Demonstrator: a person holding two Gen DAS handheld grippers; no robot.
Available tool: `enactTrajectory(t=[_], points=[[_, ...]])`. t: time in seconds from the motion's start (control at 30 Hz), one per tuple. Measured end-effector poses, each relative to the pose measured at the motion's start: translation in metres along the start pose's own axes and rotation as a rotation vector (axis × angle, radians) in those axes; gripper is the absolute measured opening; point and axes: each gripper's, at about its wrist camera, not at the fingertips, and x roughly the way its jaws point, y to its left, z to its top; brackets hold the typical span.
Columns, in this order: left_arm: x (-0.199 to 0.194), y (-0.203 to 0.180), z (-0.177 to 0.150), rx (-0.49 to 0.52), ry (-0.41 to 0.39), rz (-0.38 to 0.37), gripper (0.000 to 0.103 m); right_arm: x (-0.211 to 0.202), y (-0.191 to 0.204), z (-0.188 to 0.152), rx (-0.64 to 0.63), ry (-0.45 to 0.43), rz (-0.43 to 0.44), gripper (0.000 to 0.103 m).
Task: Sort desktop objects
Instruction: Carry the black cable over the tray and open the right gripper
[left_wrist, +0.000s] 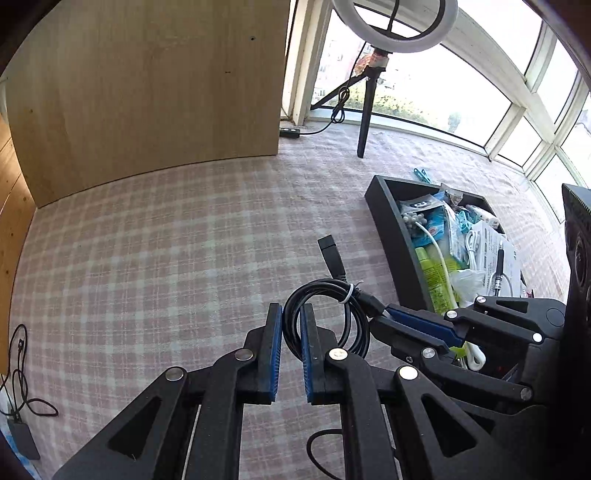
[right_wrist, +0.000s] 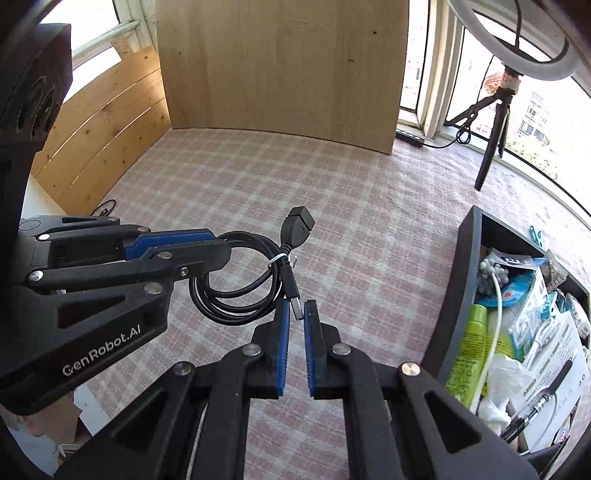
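The left gripper (left_wrist: 291, 325) was clamped on the coiled black cable (left_wrist: 332, 317), its two blue-padded fingers pinching the strands on the near-left side of the loop, so the coil hung in the air above the checked tablecloth (left_wrist: 166, 258). The right gripper (right_wrist: 294, 314) came at the same cable from the other side: its fingers stood only narrowly apart around the metal plug (right_wrist: 294, 308) at one end, and whether the pads actually touched the plug could not be told. A white tie (right_wrist: 277, 260) bound the coil (just where the two loose ends left it), and the other end, a black socket (right_wrist: 300, 221), pointed up and away from both grippers. To the right of the cable sat a dark tray (right_wrist: 456, 280) crowded with odds and ends, among them a green tube (right_wrist: 469, 339), a white cord (right_wrist: 496, 295) and printed papers (right_wrist: 554, 354). Farther back stood a wooden board (right_wrist: 280, 66) and, near the window, a ring light (left_wrist: 395, 26) on its tripod.
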Motion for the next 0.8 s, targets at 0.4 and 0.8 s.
enactTrajectory(t=[0.4,0.8], points=[[0.02,-0.181,0.022,0.24,-0.021,-0.16,0.009,-0.074,-0.137,-0.068,0.22,-0.05,-0.192,0.008],[0.039,-0.302,0.016,0.412,0.015,-0.254,0.009,-0.121,-0.226,-0.134,0.395,-0.04,-0.304,0.008]])
